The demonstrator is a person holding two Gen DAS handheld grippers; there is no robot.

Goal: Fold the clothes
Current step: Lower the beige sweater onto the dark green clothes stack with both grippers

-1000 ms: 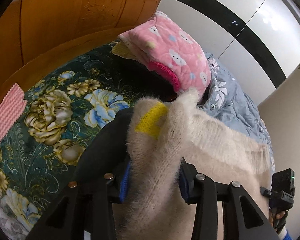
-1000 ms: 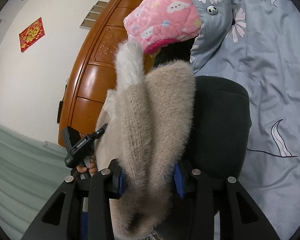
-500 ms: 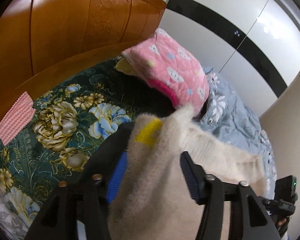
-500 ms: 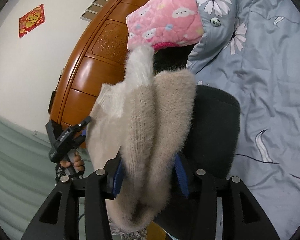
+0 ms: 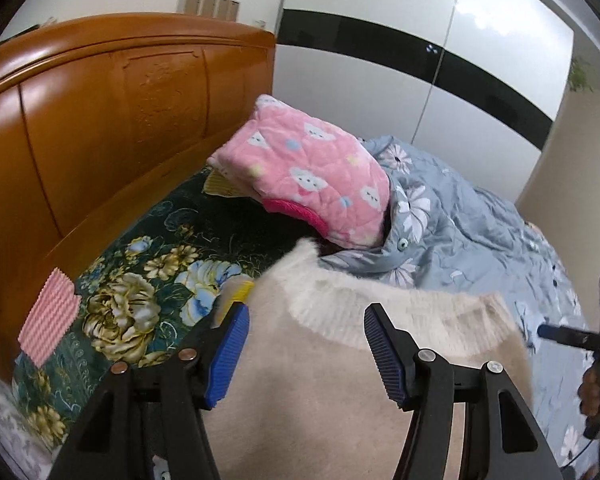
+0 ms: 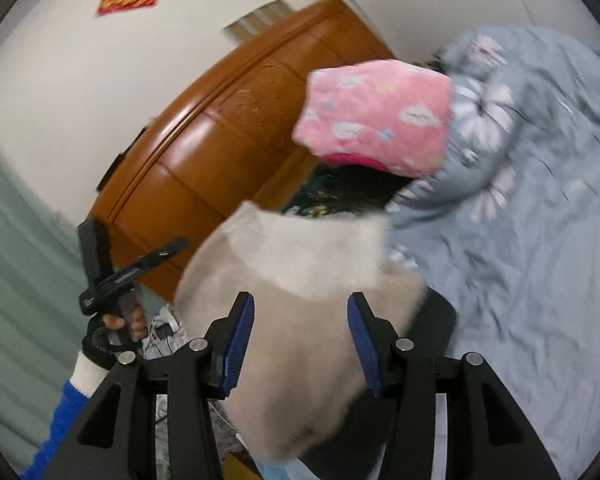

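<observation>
A fluffy cream sweater [image 5: 340, 380] with a white ribbed hem and a yellow patch [image 5: 240, 290] lies bunched on a black garment [image 6: 436, 320] on the bed. My left gripper [image 5: 306, 312] stands open above it, its blue pads clear of the wool on both sides. In the blurred right wrist view the sweater [image 6: 300, 360] shows below my right gripper [image 6: 300, 298], which is open as well, pads apart from the fabric. A gloved hand with a blue sleeve holds the left gripper [image 6: 132, 268] at the left. The right gripper [image 5: 580, 338] shows at the right edge of the left wrist view.
A folded pink quilted blanket [image 5: 312, 176] lies near the wooden headboard [image 5: 100, 120]. A dark green floral cover [image 5: 140, 280] spreads on the left and a grey-blue flowered duvet [image 5: 460, 220] on the right. A pink checked cloth [image 5: 48, 316] lies at the bed's left edge.
Both grippers, shut on the lifted sweater a second ago, have opened and let it drop. Both have risen, so the sweater now lies lower, clear of the pads.
</observation>
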